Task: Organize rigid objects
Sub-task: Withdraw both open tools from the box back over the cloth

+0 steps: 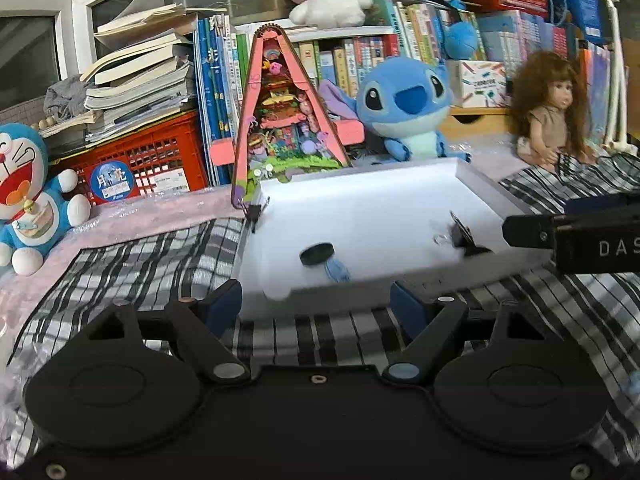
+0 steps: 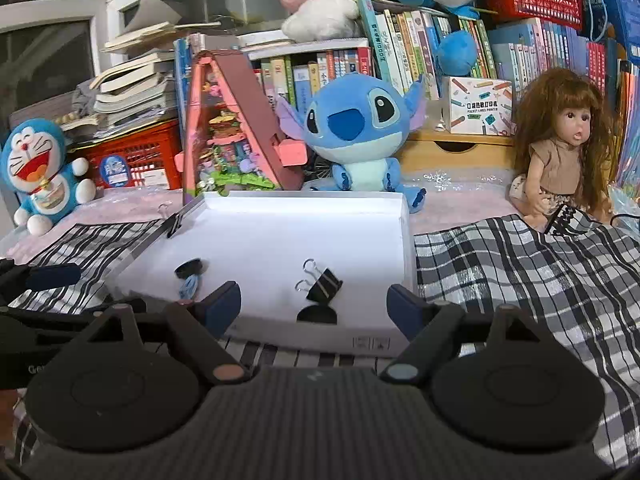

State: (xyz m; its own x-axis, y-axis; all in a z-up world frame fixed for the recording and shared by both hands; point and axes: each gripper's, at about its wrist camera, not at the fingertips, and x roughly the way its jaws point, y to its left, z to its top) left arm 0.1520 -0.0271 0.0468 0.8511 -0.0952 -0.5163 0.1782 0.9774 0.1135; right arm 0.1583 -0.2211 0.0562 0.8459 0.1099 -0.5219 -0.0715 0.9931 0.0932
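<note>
A shallow white box lid [image 1: 400, 196] [image 2: 280, 232] lies on the checked cloth. In it lie a black binder clip [image 2: 322, 282] [image 1: 464, 234] and a small black round piece with a pale blue tassel [image 1: 318, 254] [image 2: 189, 270]. A second binder clip [image 2: 173, 222] [image 1: 253, 213] is clamped on the lid's far left rim. My left gripper [image 1: 316, 300] is open and empty at the lid's near edge. My right gripper [image 2: 316, 304] is open and empty, its jaws on either side of the clip in the lid, just short of it. The right gripper's finger also shows in the left wrist view [image 1: 532, 230].
A black-and-white checked cloth [image 2: 520, 272] covers the surface. Behind the lid stand a pink triangular toy house [image 1: 280, 120], a Stitch plush [image 2: 356, 132], a Doraemon plush [image 2: 36, 164], a doll [image 2: 560, 148], a red crate [image 1: 140, 164] and shelves of books.
</note>
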